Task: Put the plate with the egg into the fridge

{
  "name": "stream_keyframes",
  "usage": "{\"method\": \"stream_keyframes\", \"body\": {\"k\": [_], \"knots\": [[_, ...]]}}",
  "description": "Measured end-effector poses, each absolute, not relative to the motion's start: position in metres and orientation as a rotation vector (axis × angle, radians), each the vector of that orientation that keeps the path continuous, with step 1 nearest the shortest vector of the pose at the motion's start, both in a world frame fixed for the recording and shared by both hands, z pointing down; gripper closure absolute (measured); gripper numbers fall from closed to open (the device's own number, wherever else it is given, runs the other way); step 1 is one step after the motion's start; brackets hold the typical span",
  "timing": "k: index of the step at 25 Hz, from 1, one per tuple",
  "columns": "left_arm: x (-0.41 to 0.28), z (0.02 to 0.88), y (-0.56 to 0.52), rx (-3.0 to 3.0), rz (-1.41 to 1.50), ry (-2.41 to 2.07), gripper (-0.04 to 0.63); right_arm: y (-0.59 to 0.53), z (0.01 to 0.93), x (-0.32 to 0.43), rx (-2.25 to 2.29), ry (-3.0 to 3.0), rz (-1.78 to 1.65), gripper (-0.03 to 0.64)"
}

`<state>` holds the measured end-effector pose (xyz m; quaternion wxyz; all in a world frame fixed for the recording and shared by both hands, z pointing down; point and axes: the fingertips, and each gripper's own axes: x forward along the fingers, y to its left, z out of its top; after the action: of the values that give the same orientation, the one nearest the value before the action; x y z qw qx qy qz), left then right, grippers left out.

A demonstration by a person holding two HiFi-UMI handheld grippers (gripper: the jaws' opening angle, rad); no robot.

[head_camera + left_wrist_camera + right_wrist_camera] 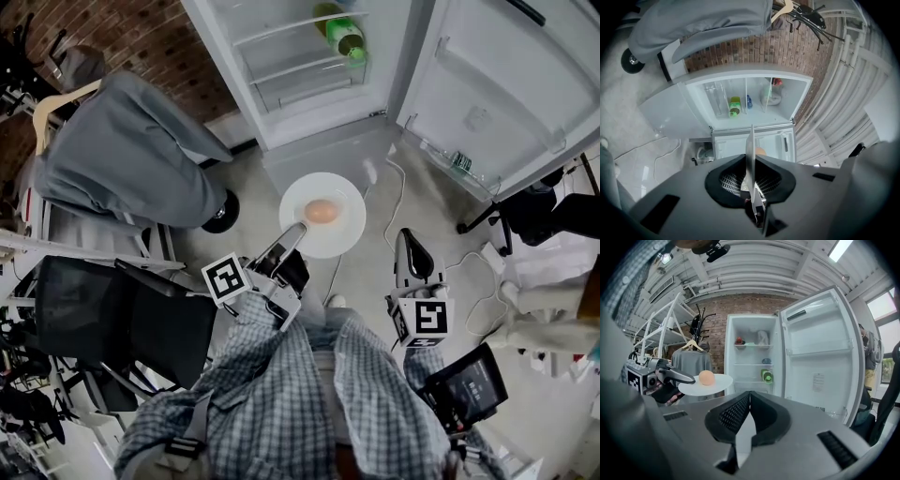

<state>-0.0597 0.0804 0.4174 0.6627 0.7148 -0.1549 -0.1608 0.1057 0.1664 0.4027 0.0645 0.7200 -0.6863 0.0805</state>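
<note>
Plate (343, 236) with egg (322, 212) held in front of the open fridge (309, 117).
The fingers of the left gripper (290, 238) pinch the plate's near-left rim, the egg just beyond their tips; the right gripper (406, 242), right of the plate, has its fingers pressed together, empty.

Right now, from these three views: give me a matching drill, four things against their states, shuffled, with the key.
Things:
1. egg
2. plate
3. green bottle
4. right claw

States:
A. lying on its side on a shelf in the fridge
B. shut, nothing between its jaws
C. sitting on the plate
D. gripped at its rim by the left claw

Pairs: 1-C, 2-D, 3-A, 4-B
</note>
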Motion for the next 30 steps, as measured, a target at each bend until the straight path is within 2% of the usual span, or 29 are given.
{"method": "stream_keyframes", "body": {"k": [8,20,30], "knots": [[-0.047,0.424,0.052,1.607,-0.352,-0.364,0.56,0.143,0.417,0.118,2.154,-2.062,0.3,0.611],[-0.033,0.426,-0.037,1.593,-0.38,-0.366,0.56,0.054,0.399,0.145,2.181,-2.05,0.192,0.611],[-0.022,0.421,-0.112,1.611,-0.39,-0.332,0.56,-0.024,0.39,0.139,2.15,-2.06,0.165,0.611]]}}
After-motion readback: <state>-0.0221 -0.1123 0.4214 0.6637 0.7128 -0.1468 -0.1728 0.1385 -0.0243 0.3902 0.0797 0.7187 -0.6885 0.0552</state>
